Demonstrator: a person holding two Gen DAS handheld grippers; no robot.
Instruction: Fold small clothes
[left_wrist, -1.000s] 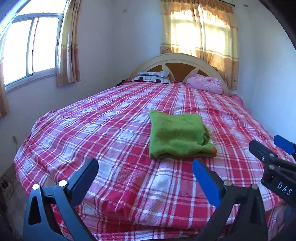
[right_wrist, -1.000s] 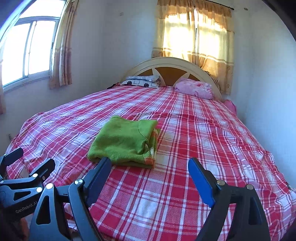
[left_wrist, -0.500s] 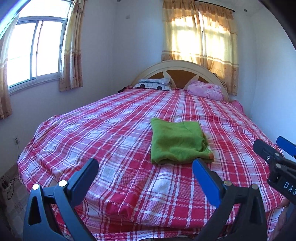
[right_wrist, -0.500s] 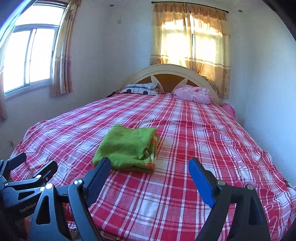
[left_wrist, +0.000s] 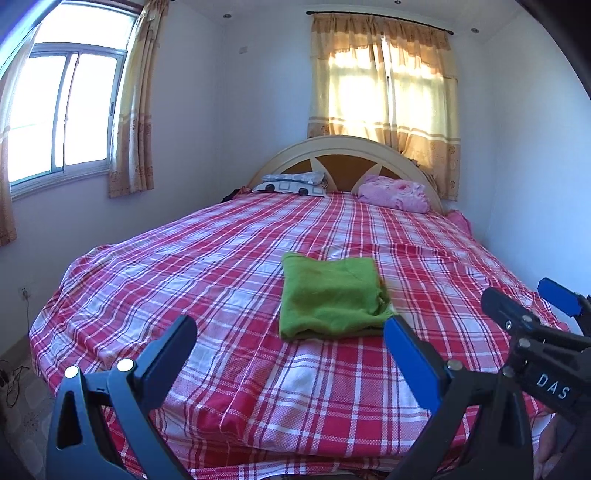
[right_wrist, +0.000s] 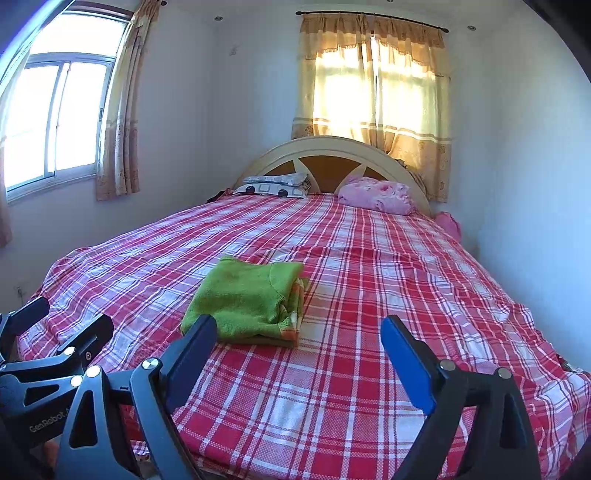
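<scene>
A folded green garment (left_wrist: 330, 297) lies on the red plaid bedsheet (left_wrist: 221, 258); the left gripper (left_wrist: 288, 343) and the right gripper (right_wrist: 299, 343) hover apart from it, jaws spread, empty.

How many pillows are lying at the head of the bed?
2. A white patterned pillow lies at the left side of the headboard, and a pink pillow at the right side. Another pink item at the bed's far right edge is unclear.

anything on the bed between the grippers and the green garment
Nothing visible. Only bare plaid bedspread lies between the open left gripper, the open right gripper and the folded green garment. The pillows sit far behind it, by the headboard.
</scene>
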